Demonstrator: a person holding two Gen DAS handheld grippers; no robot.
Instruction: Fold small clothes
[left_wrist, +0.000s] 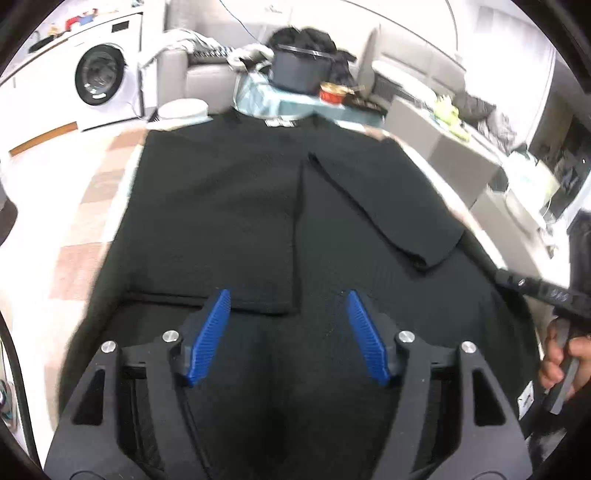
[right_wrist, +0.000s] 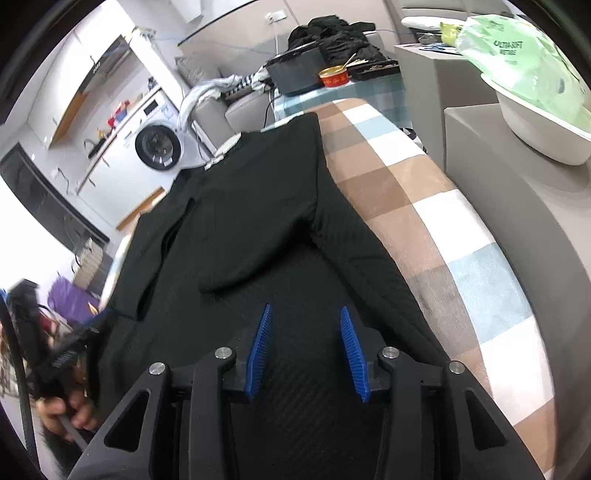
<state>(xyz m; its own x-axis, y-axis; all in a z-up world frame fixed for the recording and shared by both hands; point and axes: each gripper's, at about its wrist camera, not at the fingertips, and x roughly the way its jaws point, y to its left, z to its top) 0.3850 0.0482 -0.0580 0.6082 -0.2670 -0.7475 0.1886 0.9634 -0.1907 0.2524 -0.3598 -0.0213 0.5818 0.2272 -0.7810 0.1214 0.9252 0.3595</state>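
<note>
One black garment (left_wrist: 229, 199) is laid flat on the bench (right_wrist: 424, 206), which is covered by a checked cloth of brown, white and pale blue squares. Its collar end, with a white label (left_wrist: 279, 122), is turned away from both cameras. Both sides are folded inward over the body: the left panel is seen as a straight vertical edge near the middle, and a sleeve (left_wrist: 384, 210) is laid diagonally across the right half.

The left tool (left_wrist: 288, 332) is held above the near hem with its blue pads (left_wrist: 208, 338) spread apart; nothing is gripped between them. The right tool (right_wrist: 306, 352) is likewise held over the garment's near end, pads (right_wrist: 258, 354) apart and empty. Contact between either tool and the fabric cannot be determined.

The right hand (left_wrist: 565, 360) is visible at the edge of the left view, wrapped around its handle. The left hand (right_wrist: 70, 410) is visible at the lower left of the right view.

Beyond the garment, a dark bin (left_wrist: 301, 72) and a red bowl (left_wrist: 332, 93) are set on a teal checked surface. A washing machine (left_wrist: 99, 74) is placed at the far left. A white tub (right_wrist: 535, 122) with a green package is set on a grey unit to the right.
</note>
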